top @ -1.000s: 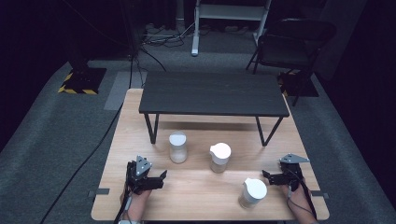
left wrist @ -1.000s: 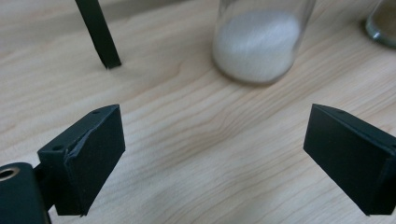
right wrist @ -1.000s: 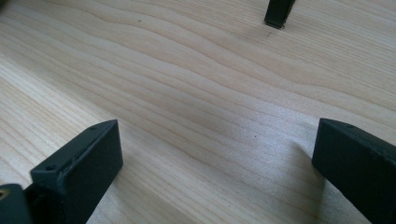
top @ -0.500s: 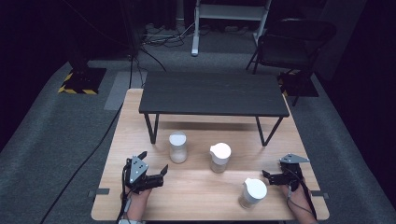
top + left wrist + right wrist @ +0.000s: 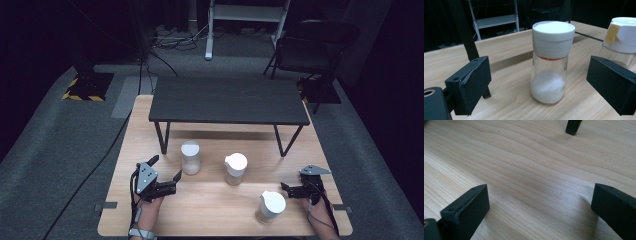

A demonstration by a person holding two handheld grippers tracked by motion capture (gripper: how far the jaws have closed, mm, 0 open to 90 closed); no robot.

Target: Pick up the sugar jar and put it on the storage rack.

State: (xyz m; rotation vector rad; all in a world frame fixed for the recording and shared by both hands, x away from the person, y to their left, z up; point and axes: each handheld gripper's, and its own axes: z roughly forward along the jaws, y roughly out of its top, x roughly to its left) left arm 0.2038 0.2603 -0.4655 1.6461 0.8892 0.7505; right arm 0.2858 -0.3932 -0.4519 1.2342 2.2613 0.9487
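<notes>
Your left gripper (image 5: pixel 165 175) is spread wide, empty, aimed at the flat-lid shaker (image 5: pixel 190 157) standing upright just ahead, between the jaw lines but not touched. Shaker's long axis is vertical, so a side-on close fits. Right gripper (image 5: pixel 292 189) is also spread, empty, near the front jar (image 5: pixel 270 207). The middle jar (image 5: pixel 235 168) sits between them; left hand is nearer the shaker.

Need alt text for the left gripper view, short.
A clear glass shaker with a white screw cap, partly filled with white grains, stands upright on the light wooden table between the open black tongs, untouched. A second white-lidded jar with a yellow tab sits at the right edge.
</notes>
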